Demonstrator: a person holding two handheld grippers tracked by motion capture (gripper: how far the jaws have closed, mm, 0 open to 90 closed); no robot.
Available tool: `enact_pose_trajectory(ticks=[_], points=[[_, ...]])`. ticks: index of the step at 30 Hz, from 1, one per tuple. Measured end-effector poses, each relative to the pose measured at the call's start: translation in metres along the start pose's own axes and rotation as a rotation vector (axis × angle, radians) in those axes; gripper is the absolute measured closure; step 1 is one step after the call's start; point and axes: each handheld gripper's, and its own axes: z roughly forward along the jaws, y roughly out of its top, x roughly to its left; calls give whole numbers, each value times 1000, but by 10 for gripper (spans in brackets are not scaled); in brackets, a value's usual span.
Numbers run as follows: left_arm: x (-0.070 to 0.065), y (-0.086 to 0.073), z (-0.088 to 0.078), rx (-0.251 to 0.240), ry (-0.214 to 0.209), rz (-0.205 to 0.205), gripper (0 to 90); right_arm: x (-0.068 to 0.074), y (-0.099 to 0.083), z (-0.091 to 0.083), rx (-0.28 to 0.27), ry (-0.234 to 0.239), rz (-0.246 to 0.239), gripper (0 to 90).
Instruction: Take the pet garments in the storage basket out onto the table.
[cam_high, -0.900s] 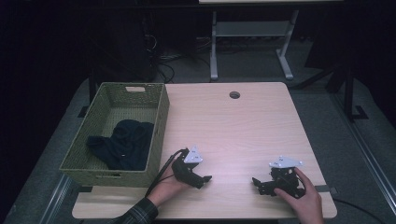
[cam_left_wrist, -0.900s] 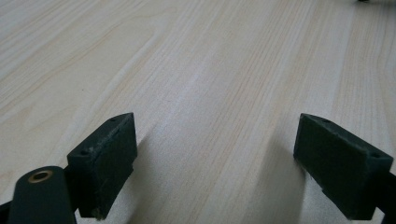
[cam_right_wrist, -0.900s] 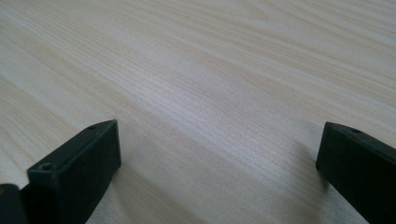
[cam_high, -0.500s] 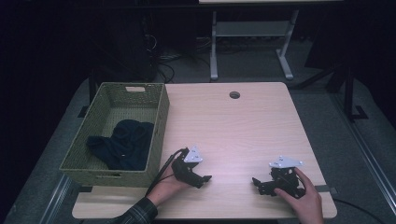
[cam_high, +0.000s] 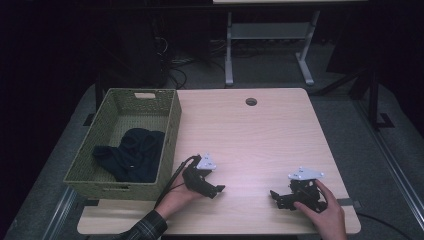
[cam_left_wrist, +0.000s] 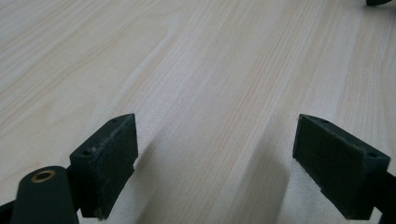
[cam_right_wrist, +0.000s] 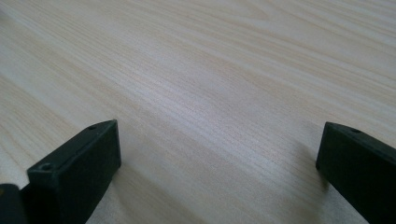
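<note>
- The table (cam_high: 250, 145) is light wood, and both my tools rest low at its near edge, well apart from each other.
- The woven green basket (cam_high: 170, 125) stands at the table's left side.
- A dark garment (cam_high: 132, 155) lies crumpled inside the basket.
- My left gripper (cam_high: 216, 189) sits just beside the basket's near right corner, jaws spread wide over bare wood, gripping nothing.
- My right gripper (cam_high: 276, 196) sits near the right edge, jaws likewise wide and empty.
</note>
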Motion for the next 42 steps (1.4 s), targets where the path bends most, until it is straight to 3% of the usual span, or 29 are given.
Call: enact_pose_trajectory(ticks=[4,8,17,21,42], points=[[2,0,-3,-17,-20,-38,137,0,0,0,0,-1,0,0],[3,3,-6,-10,-9,-22,136,0,0,0,2,1,3,0],[8,6,-14,-14,13,-35,136,0,0,0,2,2,2,0],[9,7,-17,-30,12,-45,136,0,0,0,2,2,2,0],[7,18,-27,-3,13,-40,137,0,0,0,2,4,2,0]])
